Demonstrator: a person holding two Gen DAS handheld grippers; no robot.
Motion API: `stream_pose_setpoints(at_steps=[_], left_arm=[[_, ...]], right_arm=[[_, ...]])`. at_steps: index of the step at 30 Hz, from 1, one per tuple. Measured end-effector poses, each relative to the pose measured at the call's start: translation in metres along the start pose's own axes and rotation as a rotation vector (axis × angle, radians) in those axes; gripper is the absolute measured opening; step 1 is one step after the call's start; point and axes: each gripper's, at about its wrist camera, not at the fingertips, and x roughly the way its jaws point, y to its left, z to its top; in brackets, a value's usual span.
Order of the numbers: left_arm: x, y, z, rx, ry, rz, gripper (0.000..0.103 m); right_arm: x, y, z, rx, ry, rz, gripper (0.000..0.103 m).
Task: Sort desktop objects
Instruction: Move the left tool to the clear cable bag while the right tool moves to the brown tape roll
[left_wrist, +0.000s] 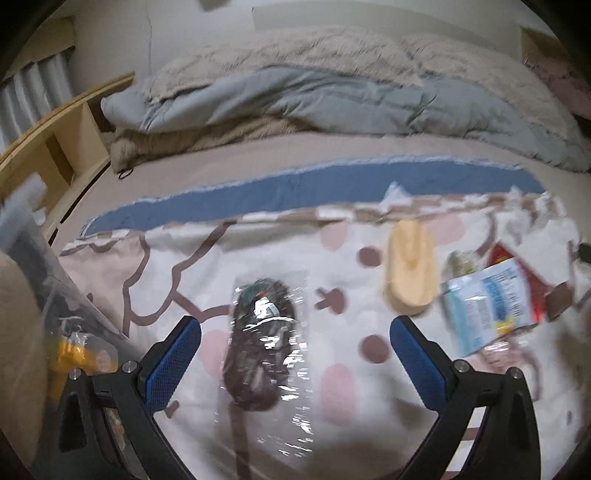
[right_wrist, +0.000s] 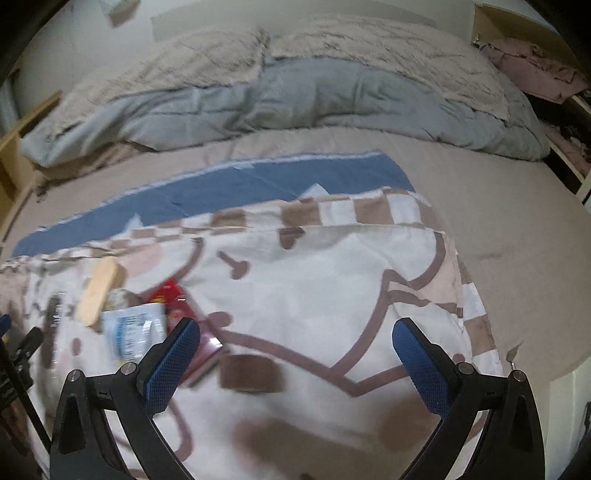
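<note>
1. where the patterned cloth (left_wrist: 192, 258) covers the bed, the left gripper (left_wrist: 295, 354) hangs over it with its blue-padded fingers (left_wrist: 173, 362) spread wide and nothing between the pads.
2. a clear plastic bag with dark contents (left_wrist: 258, 347) lies flat on the cloth directly in the gap between those fingers, not touched by either pad as far as the blur lets me tell.
3. a pale yellow oblong piece (left_wrist: 408, 269) lies further off to the right of the bag, well apart from it.
4. just beside that piece sits a blue-and-white packet (left_wrist: 487, 302), which overlaps a red packet (left_wrist: 517, 273); a small greenish thing between them is too blurred to name.
5. at the left edge of the left wrist view stands a clear container (left_wrist: 55, 295) with an orange item (left_wrist: 74, 358) low inside or behind it; i cannot tell which.
6. the right gripper (right_wrist: 295, 354) is also wide open and holds nothing, hanging over bare cloth.
7. in the right wrist view the yellow piece, blue-and-white packet and red packet cluster to the left, the red one partly hidden behind the left finger (right_wrist: 173, 365).
8. a folded grey duvet (right_wrist: 295, 96) lies across the far side of the bed.
</note>
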Motion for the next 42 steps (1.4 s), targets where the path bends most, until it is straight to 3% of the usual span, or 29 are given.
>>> stream_pose_setpoints(at_steps=[5,10,17,28,31,37,40,42], left_arm=[[0.024,0.017,-0.003,-0.033,0.046,0.011,0.103],[0.039,0.03,-0.007,-0.097,0.103,-0.007,0.103],[0.054,0.026,-0.016,-0.102,0.174,-0.01,0.103],[0.062,0.035,-0.025,-0.154,0.207,-0.037,0.103],[0.064,0.034,-0.025,-0.147,0.203,-0.039,0.103],[0.065,0.034,-0.025,-0.134,0.205,-0.046,0.102],[0.065,0.038,-0.024,-0.153,0.218,-0.089,0.094],[0.062,0.035,-0.023,-0.13,0.21,-0.099,0.085]], right_arm=[[0.024,-0.015,0.004,0.042,0.04,-0.033,0.103],[0.039,-0.023,0.003,0.076,0.088,-0.014,0.103],[0.04,-0.015,-0.004,-0.04,0.11,-0.028,0.103],[0.036,-0.021,-0.019,-0.166,0.162,-0.029,0.103],[0.036,-0.027,-0.021,-0.145,0.178,0.008,0.103],[0.027,-0.043,-0.016,-0.013,0.169,0.169,0.103],[0.019,-0.035,-0.017,-0.039,0.146,0.187,0.103],[0.018,-0.028,-0.019,-0.067,0.148,0.153,0.103]])
